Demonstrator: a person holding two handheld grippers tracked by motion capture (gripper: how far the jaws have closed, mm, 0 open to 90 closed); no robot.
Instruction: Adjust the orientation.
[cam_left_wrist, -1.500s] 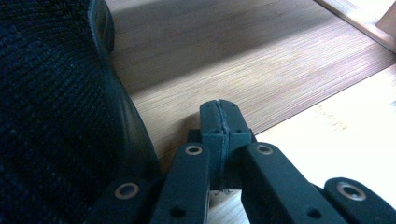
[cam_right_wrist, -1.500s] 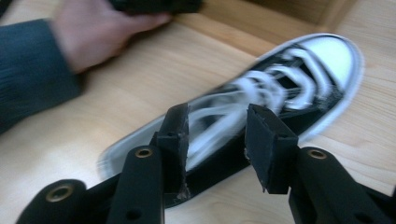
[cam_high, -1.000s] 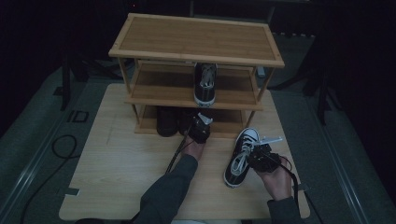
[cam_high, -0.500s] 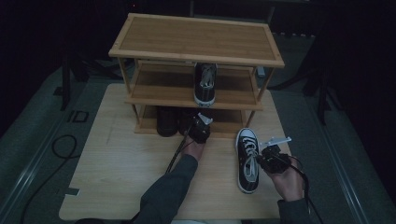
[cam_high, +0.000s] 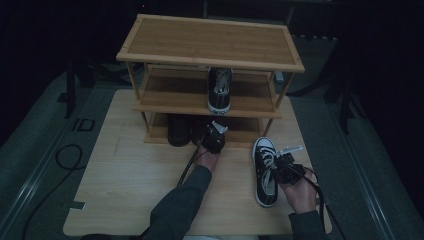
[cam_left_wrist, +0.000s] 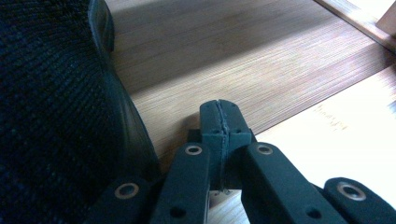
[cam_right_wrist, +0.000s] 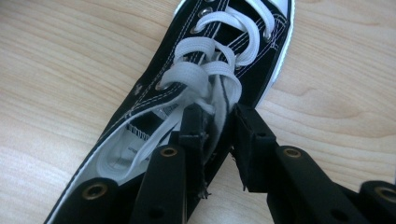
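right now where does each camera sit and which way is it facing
high view: above the person's side, looking forward and down on the pale wooden table and three-tier bamboo shoe rack; both forearms enter from below.
left gripper view: on the left gripper, along its shut jaws at the rack's bottom board beside a black knit shoe.
right gripper view: on the right gripper, down at the black canvas sneaker with white laces, its side wall between the jaws.
shared: high and right gripper views both show that sneaker.
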